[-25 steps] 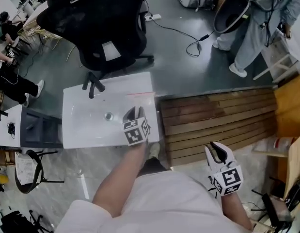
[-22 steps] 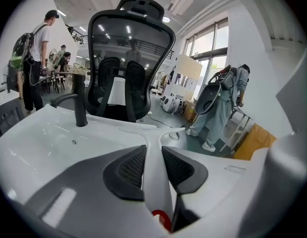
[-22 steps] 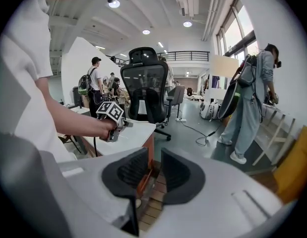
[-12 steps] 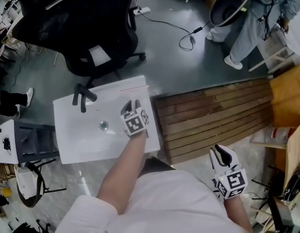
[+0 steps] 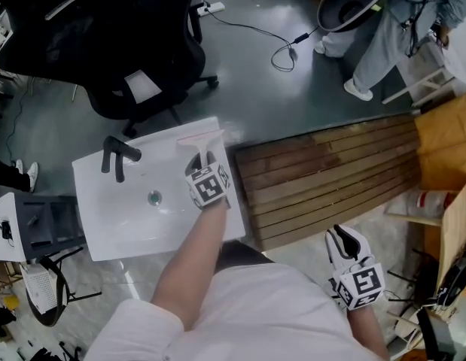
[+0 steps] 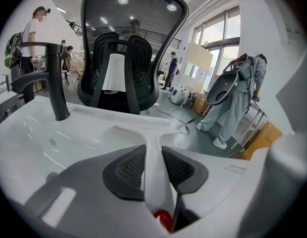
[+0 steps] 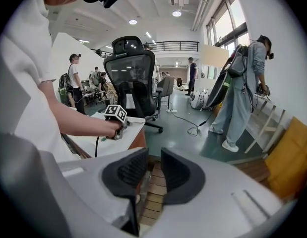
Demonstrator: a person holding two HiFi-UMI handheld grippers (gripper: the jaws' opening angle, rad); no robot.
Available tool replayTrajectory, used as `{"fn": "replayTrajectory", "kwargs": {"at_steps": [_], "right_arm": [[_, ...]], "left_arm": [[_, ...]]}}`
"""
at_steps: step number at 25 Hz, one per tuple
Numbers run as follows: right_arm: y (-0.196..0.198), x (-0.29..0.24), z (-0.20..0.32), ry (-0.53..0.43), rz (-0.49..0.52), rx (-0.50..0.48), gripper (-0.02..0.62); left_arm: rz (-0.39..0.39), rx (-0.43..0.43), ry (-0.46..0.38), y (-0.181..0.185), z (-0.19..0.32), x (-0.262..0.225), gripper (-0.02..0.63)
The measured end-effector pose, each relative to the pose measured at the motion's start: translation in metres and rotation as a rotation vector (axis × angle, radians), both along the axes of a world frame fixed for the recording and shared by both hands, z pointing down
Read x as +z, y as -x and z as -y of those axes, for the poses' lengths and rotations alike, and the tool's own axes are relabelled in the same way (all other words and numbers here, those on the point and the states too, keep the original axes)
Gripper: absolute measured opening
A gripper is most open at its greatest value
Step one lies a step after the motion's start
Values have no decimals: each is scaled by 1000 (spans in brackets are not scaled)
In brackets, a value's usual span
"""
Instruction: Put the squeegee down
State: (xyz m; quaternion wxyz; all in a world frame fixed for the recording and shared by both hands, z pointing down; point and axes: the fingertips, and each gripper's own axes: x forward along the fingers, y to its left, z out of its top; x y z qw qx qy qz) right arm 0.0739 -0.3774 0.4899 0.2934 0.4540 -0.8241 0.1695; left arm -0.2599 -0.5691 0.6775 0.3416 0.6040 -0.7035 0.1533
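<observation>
The white squeegee [image 5: 201, 137] has its blade lying across the far right rim of the white sink [image 5: 105, 216]. Its handle runs back into my left gripper [image 5: 203, 159]. In the left gripper view the handle [image 6: 152, 155] sits between the dark pads [image 6: 128, 168], which press on both its sides, and the blade [image 6: 143, 129] rests on the sink surface ahead. My right gripper [image 5: 343, 238] hangs low on the right, away from the sink, over the floor beside the wooden slats. Its jaws [image 7: 154, 170] stand slightly apart with nothing between them.
A black faucet [image 5: 116, 156] stands at the sink's far left, with the drain [image 5: 154, 198] in the basin. A wooden slatted platform [image 5: 330, 179] adjoins the sink on the right. Beyond it are a black office chair [image 5: 105, 43], a floor cable [image 5: 270, 36] and a person in grey overalls [image 5: 391, 28].
My left gripper has carried the squeegee forward and down to the sink's far right rim, where the blade now shows. The right gripper has barely shifted.
</observation>
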Motion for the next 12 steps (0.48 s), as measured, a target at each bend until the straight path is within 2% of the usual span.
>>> {"fn": "replayTrajectory", "kwargs": {"at_steps": [7, 12], "right_arm": [[-2, 6, 1, 10, 8, 13, 67], [-5, 5, -1, 1, 16, 11, 67]], "left_arm": [[-17, 17, 16, -7, 1, 10, 121], [-23, 23, -2, -13, 0, 7, 155]]}}
